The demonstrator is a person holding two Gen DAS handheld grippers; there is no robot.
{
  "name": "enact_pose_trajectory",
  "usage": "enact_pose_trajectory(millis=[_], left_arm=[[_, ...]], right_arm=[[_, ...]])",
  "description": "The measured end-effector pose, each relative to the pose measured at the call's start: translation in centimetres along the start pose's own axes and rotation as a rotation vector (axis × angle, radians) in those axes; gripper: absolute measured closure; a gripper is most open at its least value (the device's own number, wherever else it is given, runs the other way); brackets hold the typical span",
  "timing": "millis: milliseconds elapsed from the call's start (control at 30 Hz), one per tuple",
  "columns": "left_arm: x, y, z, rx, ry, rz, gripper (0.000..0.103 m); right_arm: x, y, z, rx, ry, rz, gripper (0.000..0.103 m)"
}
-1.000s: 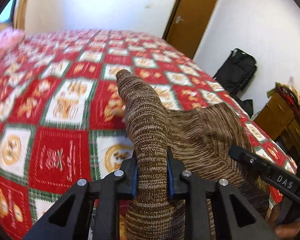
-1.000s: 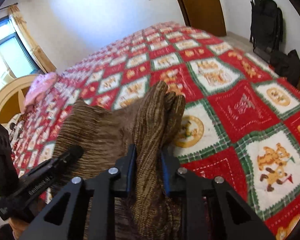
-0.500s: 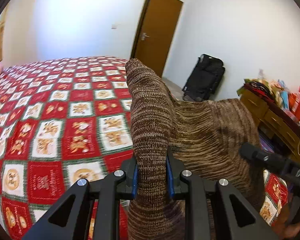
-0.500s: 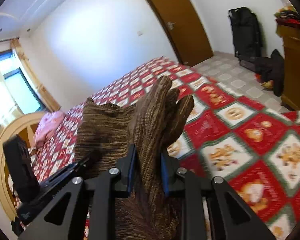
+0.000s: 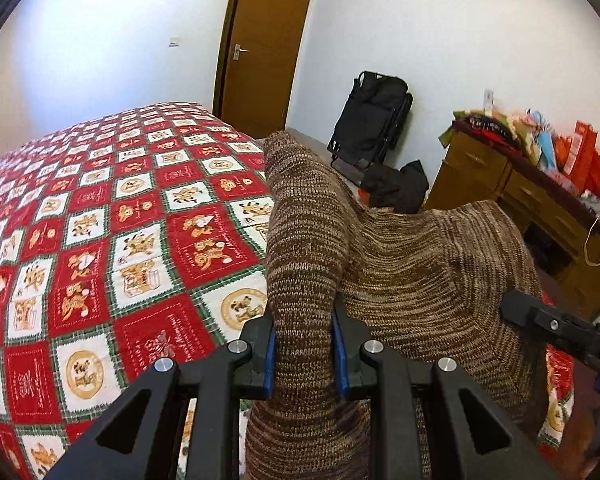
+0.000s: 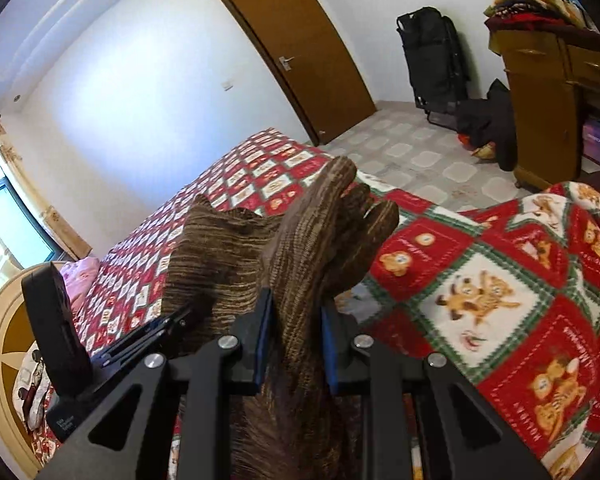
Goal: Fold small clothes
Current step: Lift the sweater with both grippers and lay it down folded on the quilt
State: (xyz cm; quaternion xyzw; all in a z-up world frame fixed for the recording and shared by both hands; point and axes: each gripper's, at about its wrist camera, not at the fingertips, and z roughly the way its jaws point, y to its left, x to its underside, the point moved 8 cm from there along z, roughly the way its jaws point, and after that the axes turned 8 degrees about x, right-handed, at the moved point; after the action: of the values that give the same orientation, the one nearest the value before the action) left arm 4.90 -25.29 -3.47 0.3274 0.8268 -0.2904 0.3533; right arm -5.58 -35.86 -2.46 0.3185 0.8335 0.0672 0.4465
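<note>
Red-and-white patchwork bedspread (image 5: pixel 100 240) beneath, the brown knit garment (image 5: pixel 420 272) hangs lifted between two hand-held tools: left gripper (image 5: pixel 303 354) and right gripper (image 6: pixel 293 342) each clenched on a bunched edge. Soft, stretchy, light, it looks prone to sagging; corners or hems offer surest hold

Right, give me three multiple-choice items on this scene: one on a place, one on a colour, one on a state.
1. The black bag stands:
A. on the bed
B. against the wall past the door
C. on the dresser

2. The knit garment is:
A. pink
B. blue
C. brown

3. The left tongs and right tongs are:
A. both shut on the garment
B. both open
C. one open

Answers: B, it leans on the white wall, on the floor; C, brown marled yarn; A, blue pads press knit in each view.
</note>
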Motion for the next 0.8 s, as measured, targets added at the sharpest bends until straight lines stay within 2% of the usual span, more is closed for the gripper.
enact_pose_trajectory(millis=[267, 633, 767, 800], left_arm=[[0.5, -1.8, 3.1, -0.007, 0.06, 0.035, 0.08], [1.7, -0.8, 5.5, -0.033, 0.119, -0.016, 0.08], [2.3, 0.0, 6.0, -0.036, 0.151, -0.039, 0.072], [2.6, 0.4, 6.2, -0.042, 0.17, -0.053, 0.068]], right_arm=[[0.7, -3.6, 1.0, 0.079, 0.013, 0.022, 0.078], [1.1, -5.1, 2.4, 0.143, 0.043, -0.011, 0.078], [1.5, -6.2, 3.6, 0.163, 0.083, 0.013, 0.078], [1.6, -6.4, 3.9, 0.161, 0.094, 0.024, 0.078]])
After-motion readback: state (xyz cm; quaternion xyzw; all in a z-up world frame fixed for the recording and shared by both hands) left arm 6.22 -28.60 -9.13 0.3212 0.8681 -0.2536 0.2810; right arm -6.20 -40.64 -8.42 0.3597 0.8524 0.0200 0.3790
